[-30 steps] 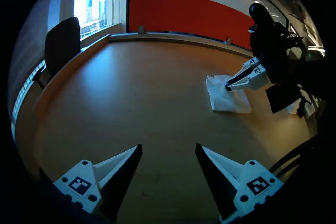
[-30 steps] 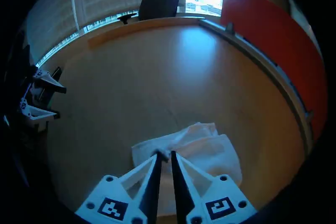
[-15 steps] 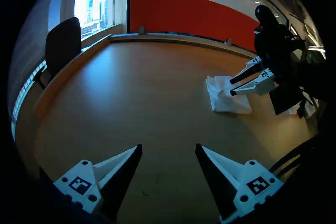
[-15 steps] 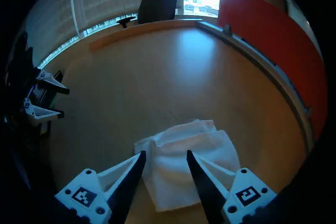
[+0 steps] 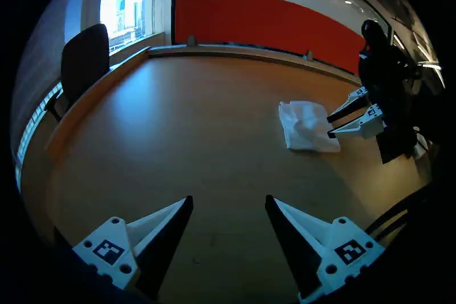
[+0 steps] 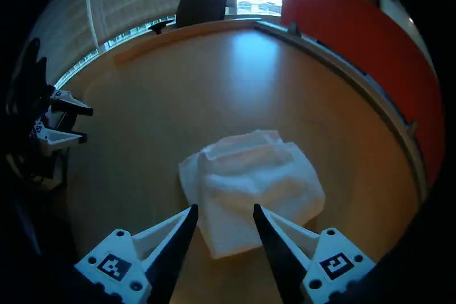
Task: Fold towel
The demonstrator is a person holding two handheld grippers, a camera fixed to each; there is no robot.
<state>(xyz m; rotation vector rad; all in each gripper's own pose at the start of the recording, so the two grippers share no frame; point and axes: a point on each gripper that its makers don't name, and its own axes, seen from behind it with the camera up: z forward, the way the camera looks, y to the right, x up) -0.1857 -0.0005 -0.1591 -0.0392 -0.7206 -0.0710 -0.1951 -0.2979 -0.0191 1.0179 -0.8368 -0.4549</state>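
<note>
A white towel (image 6: 251, 184) lies folded in a rough square on the wooden table (image 6: 228, 93). My right gripper (image 6: 225, 211) is open just behind the towel's near edge, with nothing between its fingers. In the left gripper view the same towel (image 5: 306, 125) lies far off at the right, and the right gripper (image 5: 329, 125) hangs open beside its right edge, held by a person in dark clothes (image 5: 385, 81). My left gripper (image 5: 228, 201) is open low over bare table, far from the towel. It also appears at the left edge of the right gripper view as the left gripper (image 6: 85, 124).
A black office chair (image 5: 82, 64) stands at the table's far left corner by a bright window (image 5: 125, 1). A red partition (image 5: 262, 21) runs along the table's far edge. The table's raised wooden rim (image 5: 85, 98) borders the left side.
My right gripper let go of the towel's corner, opened, and drew back. The towel now lies flat and folded. My left gripper has not moved.
</note>
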